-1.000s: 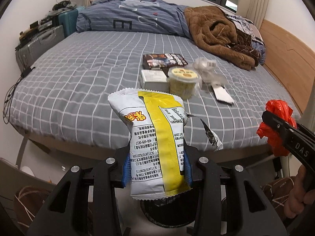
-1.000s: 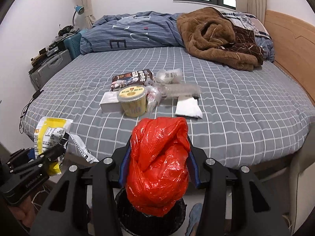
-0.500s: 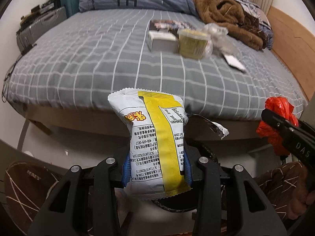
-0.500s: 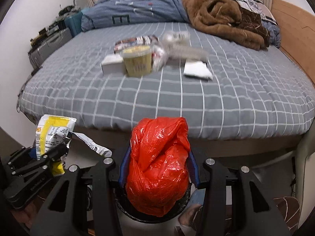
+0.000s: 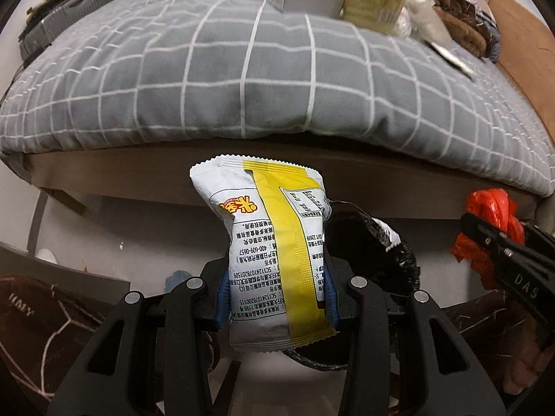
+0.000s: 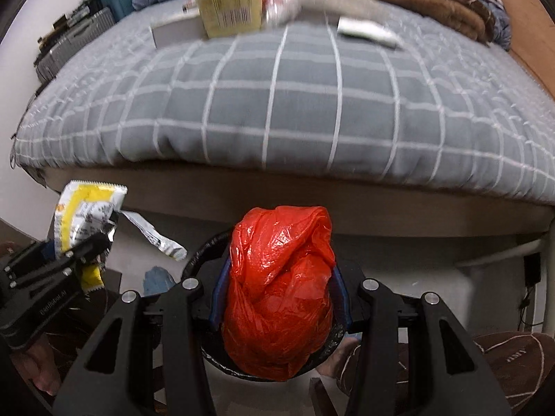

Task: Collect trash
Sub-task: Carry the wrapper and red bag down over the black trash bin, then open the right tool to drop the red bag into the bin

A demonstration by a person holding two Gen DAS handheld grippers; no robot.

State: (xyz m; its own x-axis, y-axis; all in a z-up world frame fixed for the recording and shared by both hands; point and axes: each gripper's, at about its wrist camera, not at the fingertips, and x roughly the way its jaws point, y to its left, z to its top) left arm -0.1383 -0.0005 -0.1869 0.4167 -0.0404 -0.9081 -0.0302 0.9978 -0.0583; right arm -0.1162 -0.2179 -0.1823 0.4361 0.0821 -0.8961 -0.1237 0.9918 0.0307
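Grippers grip trash over a black-lined round bin [image 6: 204, 253]: left gripper [image 5: 275, 294] a white-and-yellow crinkled snack packet [image 5: 274, 242], right gripper [image 6: 279, 298] a crumpled red plastic bag [image 6: 281, 284].

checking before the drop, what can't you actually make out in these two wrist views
- Black bin: in both wrist views its inside is hidden, by the red plastic bag and by the snack packet; its fill cannot be told.
- Yellow tub and other items on the bed: motion-blurred, labels unreadable.
- Left gripper and right gripper: pads mostly covered by what they hold.
- Brown patterned fabric: cut off by the edge, left wrist view.
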